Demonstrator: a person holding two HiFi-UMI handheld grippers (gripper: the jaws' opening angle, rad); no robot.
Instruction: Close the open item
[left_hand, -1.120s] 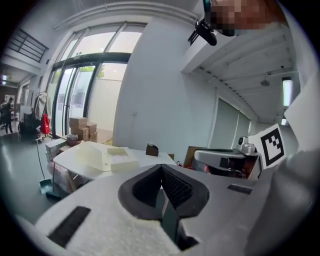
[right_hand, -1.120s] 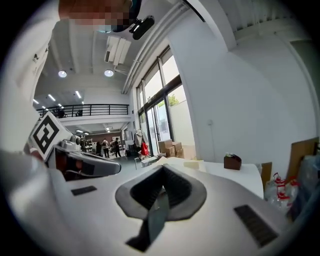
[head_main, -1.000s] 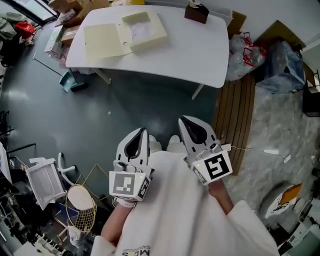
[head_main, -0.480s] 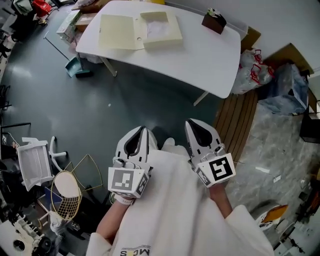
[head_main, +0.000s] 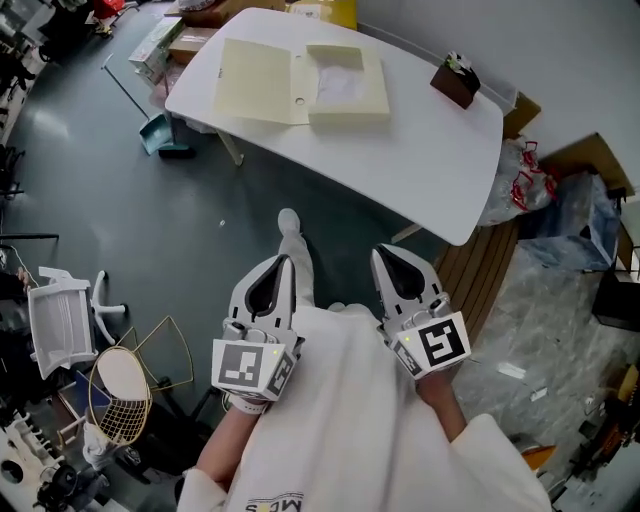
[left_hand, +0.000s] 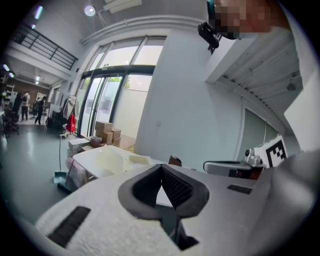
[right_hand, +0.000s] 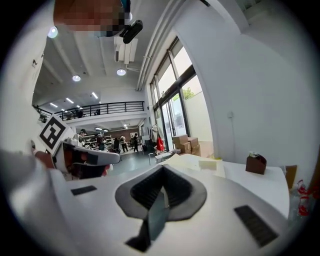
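Left hand-held gripper (head_main: 284, 262) and right hand-held gripper (head_main: 381, 254): both closed, empty | open cream case (head_main: 303, 70) on far desk (head_main: 420, 150), brown box (head_main: 457, 80) well apart; grey floor (head_main: 200, 230) between | desk sits lower in the head view than a second ago, your foot (head_main: 290, 226) newly visible.

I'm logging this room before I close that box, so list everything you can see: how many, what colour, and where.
table: one, white, ahead across the grey floor
open box: one, cream, on the table's left part, lid flat beside the tray
small box: one, brown, on the table's far right corner
dustpan: one, blue-grey, on the floor left of the table
chair: one, white, at the left edge
wire basket: one, gold, on the floor, lower left
wooden slats: one set, brown, on the floor right of the table
left gripper: one, white, shut, empty
right gripper: one, white, shut, empty
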